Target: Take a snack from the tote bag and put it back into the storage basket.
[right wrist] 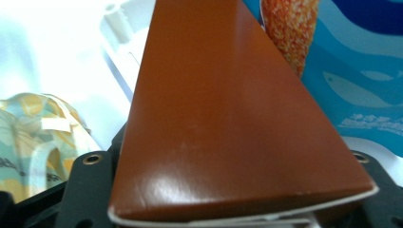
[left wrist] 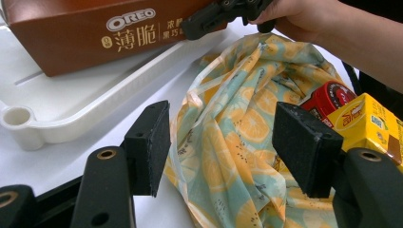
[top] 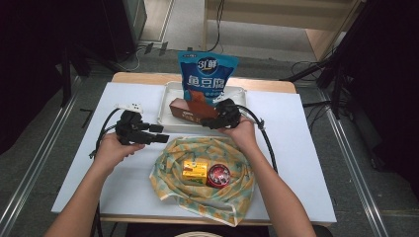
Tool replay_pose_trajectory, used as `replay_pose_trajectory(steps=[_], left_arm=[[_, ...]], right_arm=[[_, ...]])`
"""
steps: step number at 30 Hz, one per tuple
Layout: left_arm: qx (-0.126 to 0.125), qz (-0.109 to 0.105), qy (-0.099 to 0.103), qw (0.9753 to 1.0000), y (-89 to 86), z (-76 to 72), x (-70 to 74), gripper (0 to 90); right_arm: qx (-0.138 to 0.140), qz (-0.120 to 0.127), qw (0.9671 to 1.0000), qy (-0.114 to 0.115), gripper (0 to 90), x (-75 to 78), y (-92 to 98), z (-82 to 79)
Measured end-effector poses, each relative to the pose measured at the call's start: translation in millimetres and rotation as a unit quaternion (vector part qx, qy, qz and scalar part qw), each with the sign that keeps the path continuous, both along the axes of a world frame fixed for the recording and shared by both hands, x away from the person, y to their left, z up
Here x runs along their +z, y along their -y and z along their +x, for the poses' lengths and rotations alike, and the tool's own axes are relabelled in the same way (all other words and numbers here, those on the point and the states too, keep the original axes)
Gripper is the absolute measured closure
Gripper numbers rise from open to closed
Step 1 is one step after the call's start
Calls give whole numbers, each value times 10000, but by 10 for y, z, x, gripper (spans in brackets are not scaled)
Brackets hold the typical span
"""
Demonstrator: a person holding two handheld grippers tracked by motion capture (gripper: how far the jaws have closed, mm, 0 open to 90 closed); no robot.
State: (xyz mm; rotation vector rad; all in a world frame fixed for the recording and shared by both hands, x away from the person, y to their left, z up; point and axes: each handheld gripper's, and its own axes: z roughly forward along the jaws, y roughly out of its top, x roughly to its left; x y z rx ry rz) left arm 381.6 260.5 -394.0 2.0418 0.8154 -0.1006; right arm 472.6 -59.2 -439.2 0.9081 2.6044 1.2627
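- Right now the right gripper has its jaws clamped on the brown Oreo box, a smooth glossy cardboard carton with one end in the white plastic tray.
- Behind the box, a crinkly blue snack bag stands upright in the same tray.
- Left of the box, the left gripper hovers with jaws apart, holding nothing.
- Just in front of the tray, a soft orange-print fabric bag lies open on the tabletop, holding a yellow box and a round red tin.
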Motion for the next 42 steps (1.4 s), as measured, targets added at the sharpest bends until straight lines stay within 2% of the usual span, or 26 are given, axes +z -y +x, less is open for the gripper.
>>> replay_pose_trajectory(steps=[13, 17, 25, 28, 35, 42], left_arm=[[-1, 17, -1, 10000, 2, 0, -2, 384], [-1, 9, -4, 10000, 1, 0, -3, 384], [-4, 8, 4, 10000, -2, -1, -1, 384], [-5, -6, 11, 10000, -1, -3, 0, 385], [0, -10, 19, 10000, -10, -3, 3, 385], [1, -12, 17, 10000, -4, -3, 1, 385]], right_arm=[[-220, 28, 9997, -33, 304, -44, 116, 27], [-250, 57, 9996, -106, 295, -60, 182, 34], [-315, 120, 9994, 4, 286, -72, 303, 21], [-354, 101, 9993, -29, 284, -81, 347, 12], [-489, 93, 9988, 9, 283, -39, 464, -9], [-541, 208, 9983, 83, 309, 51, 561, -51]])
